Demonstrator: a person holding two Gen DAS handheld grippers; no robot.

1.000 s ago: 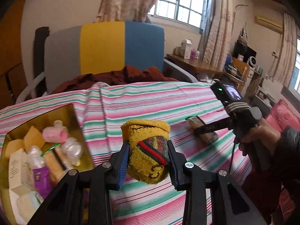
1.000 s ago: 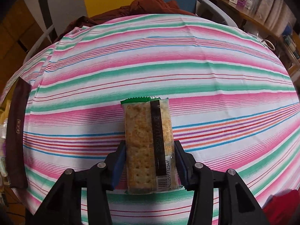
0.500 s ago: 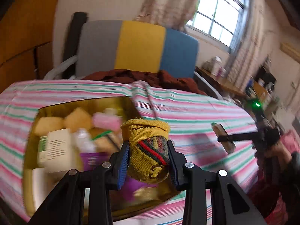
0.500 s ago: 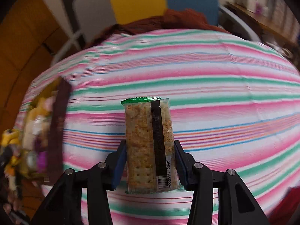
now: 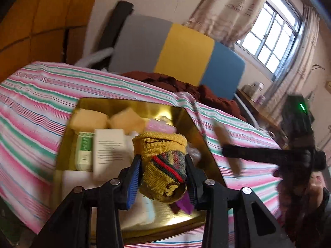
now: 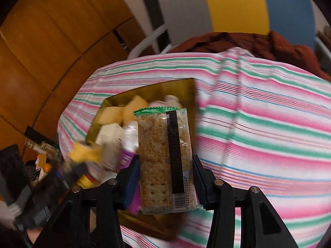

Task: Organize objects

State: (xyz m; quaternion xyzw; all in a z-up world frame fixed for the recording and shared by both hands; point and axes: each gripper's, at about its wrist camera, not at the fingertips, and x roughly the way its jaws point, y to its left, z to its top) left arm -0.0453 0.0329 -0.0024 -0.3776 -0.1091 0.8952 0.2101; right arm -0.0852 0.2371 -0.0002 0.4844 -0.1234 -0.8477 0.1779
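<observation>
Gold tray (image 5: 198, 128) already holds sponges and boxes. Left gripper (image 5: 163, 177) clamps a rolled sock (image 5: 163, 173) above it, right gripper (image 6: 165, 183) clamps a cracker packet (image 6: 163, 157); both remain to drop.

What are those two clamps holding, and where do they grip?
The left gripper pinches a rolled yellow sock by its sides, near the lower end. The right gripper squeezes a cracker packet across its lower half.

A grey-yellow-blue chair (image 5: 182, 57) stands before wood panelling (image 5: 47, 20) and a curtained window (image 5: 271, 35).

Striped tablecloth (image 5: 37, 95), tricolour chair (image 5: 182, 53), window (image 5: 271, 41)
</observation>
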